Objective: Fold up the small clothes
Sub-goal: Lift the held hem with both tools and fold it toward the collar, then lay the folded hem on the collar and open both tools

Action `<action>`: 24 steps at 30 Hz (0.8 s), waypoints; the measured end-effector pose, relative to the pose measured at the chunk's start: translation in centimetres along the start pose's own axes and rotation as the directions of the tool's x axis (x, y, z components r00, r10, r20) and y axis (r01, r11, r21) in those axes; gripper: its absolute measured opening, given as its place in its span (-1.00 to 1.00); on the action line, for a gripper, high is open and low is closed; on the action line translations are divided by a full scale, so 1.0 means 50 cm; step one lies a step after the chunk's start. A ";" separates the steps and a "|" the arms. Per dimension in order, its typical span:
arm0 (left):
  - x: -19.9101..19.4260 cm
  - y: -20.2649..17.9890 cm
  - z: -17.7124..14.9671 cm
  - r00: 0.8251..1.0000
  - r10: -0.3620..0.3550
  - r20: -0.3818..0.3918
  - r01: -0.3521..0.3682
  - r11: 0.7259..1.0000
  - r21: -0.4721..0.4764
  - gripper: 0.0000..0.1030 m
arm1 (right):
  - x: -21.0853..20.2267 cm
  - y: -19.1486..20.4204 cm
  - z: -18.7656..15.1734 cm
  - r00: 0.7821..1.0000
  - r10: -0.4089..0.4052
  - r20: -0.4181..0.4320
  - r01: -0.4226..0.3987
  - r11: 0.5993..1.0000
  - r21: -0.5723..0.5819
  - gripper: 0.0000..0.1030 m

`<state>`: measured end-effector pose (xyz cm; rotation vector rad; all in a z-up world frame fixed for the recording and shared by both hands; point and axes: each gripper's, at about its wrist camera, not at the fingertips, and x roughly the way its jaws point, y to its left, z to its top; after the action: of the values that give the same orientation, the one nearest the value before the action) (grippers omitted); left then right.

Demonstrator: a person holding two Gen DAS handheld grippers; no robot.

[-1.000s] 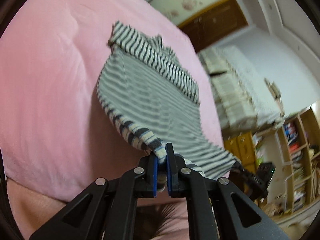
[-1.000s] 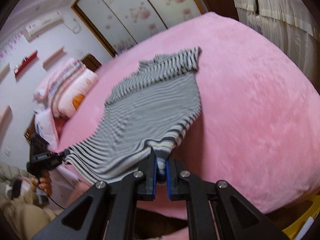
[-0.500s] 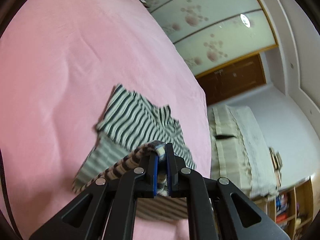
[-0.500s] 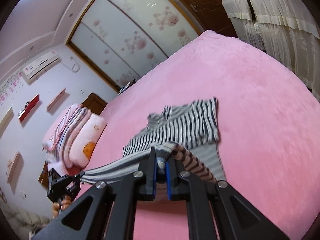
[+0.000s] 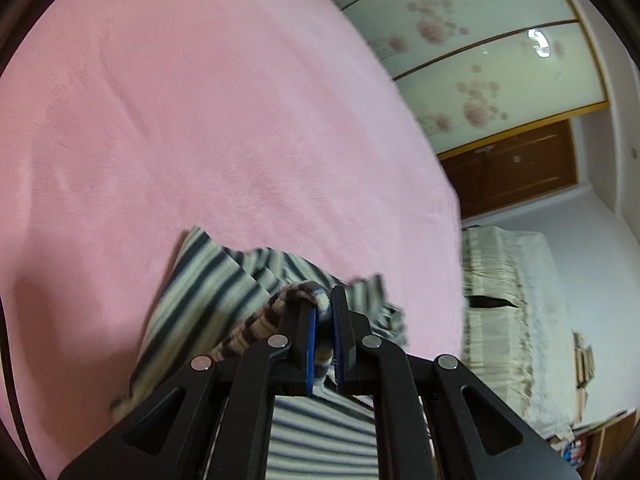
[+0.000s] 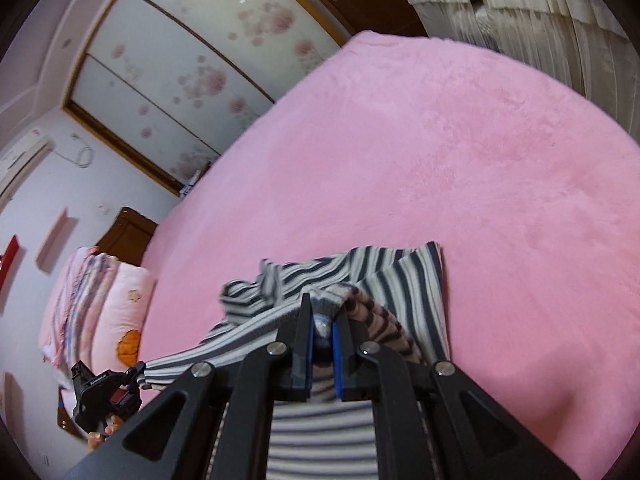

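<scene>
1. Left wrist view: the striped top [image 5: 208, 300] lay stretched out long a moment ago; now its gripped hem has come over toward the collar end, so the fold is nearly made on the pink bed [image 5: 240, 120]. The left gripper [image 5: 325, 312] is clamped tight on a hem corner.
2. Right wrist view: same change here. The right gripper [image 6: 322, 320] pinches the other hem corner.

A pink blanket [image 6: 460, 160] covers the bed. Beyond the bed stand sliding wardrobe doors [image 6: 192, 64] printed with pink flowers, and a brown door [image 5: 516, 164] beside them. Cream curtains [image 6: 520, 12] hang off the bed's far right corner. Pillows [image 6: 92, 300] lie stacked at its left edge, below an air conditioner [image 6: 20, 156].
</scene>
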<state>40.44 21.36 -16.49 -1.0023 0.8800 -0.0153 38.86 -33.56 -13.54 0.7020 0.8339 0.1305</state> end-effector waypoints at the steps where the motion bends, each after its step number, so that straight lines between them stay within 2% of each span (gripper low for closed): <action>1: 0.027 0.007 0.005 1.000 0.021 -0.011 -0.021 1.000 -0.005 -0.90 | 0.021 -0.002 0.007 1.000 -0.013 -0.007 0.013 1.000 0.005 -0.87; 6: 0.119 0.035 0.016 0.997 0.072 -0.038 -0.073 0.996 -0.044 -0.90 | 0.095 -0.030 0.017 0.996 -0.072 -0.044 0.073 0.997 0.034 -0.87; 11: 0.164 0.050 0.016 0.998 0.060 -0.032 -0.063 0.994 -0.088 -0.84 | 0.158 -0.053 0.022 0.989 -0.125 -0.078 0.131 0.989 0.075 -0.83; 15: 0.181 0.063 0.022 1.000 0.002 -0.008 -0.003 0.985 -0.175 -0.51 | 0.177 -0.071 0.029 0.989 -0.107 -0.100 0.119 0.984 0.129 -0.80; 20: 0.194 0.060 0.034 0.999 0.013 0.037 -0.005 0.982 -0.186 -0.43 | 0.177 -0.078 0.045 0.992 -0.067 -0.105 0.084 0.982 0.169 -0.78; 21: 0.196 0.060 0.036 0.999 0.017 0.045 -0.009 0.983 -0.185 -0.40 | 0.180 -0.082 0.051 0.993 -0.046 -0.113 0.067 0.978 0.196 -0.74; 23: 0.191 0.053 0.045 0.996 0.037 0.082 -0.021 0.983 -0.185 -0.24 | 0.182 -0.097 0.055 0.993 0.000 -0.116 0.031 0.965 0.260 -0.36; 24: 0.193 0.051 0.053 0.995 0.041 0.093 -0.023 0.982 -0.187 -0.17 | 0.176 -0.102 0.059 0.995 -0.001 -0.097 0.028 0.960 0.279 -0.31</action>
<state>47.65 20.95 -23.88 -1.1536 0.8195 0.1439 46.17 -35.77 -20.92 0.9611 0.9603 0.0323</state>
